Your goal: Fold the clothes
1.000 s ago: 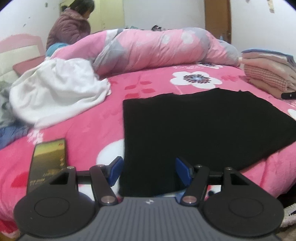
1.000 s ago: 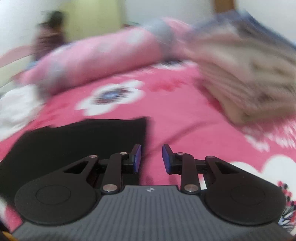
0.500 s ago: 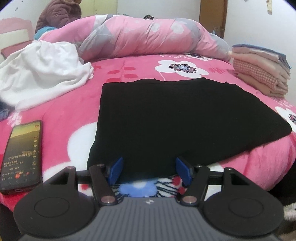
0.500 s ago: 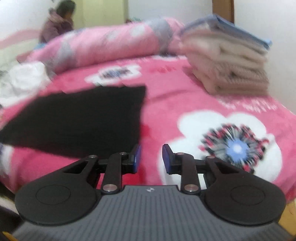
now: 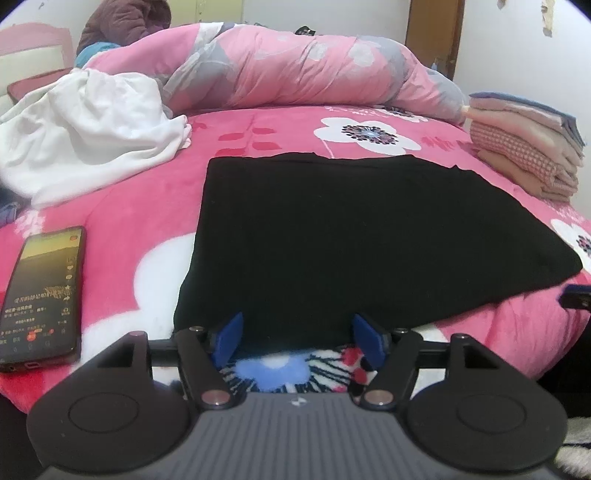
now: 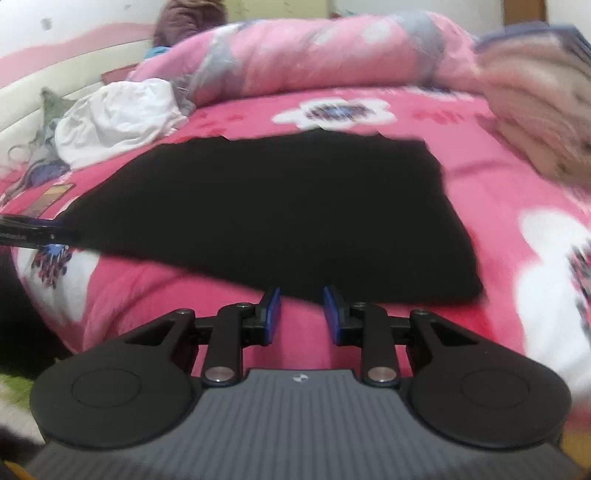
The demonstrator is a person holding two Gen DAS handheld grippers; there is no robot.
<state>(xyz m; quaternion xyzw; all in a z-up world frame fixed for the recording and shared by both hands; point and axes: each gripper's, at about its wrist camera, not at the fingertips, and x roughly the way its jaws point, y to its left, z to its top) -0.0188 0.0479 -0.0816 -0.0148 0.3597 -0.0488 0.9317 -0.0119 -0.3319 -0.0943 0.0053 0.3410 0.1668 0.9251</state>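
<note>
A black garment lies spread flat on the pink flowered bed. My left gripper is open at the garment's near left hem. The edge of the cloth lies between its blue fingertips, and nothing is gripped. In the blurred right wrist view the same black garment fills the middle. My right gripper stands just short of the near hem, toward the right corner. Its jaws are narrowly open and hold nothing. Each gripper shows at the edge of the other's view: the right gripper and the left gripper.
A phone with a lit screen lies left of the garment. A crumpled white cloth is at the back left, and a rolled pink quilt runs along the back. A folded stack sits at the right. A person sits beyond the quilt.
The right gripper swung left, from facing the folded stack to facing the garment's near hem. The left gripper shifted and lowered toward the near hem. Both jaw gaps stayed the same.
</note>
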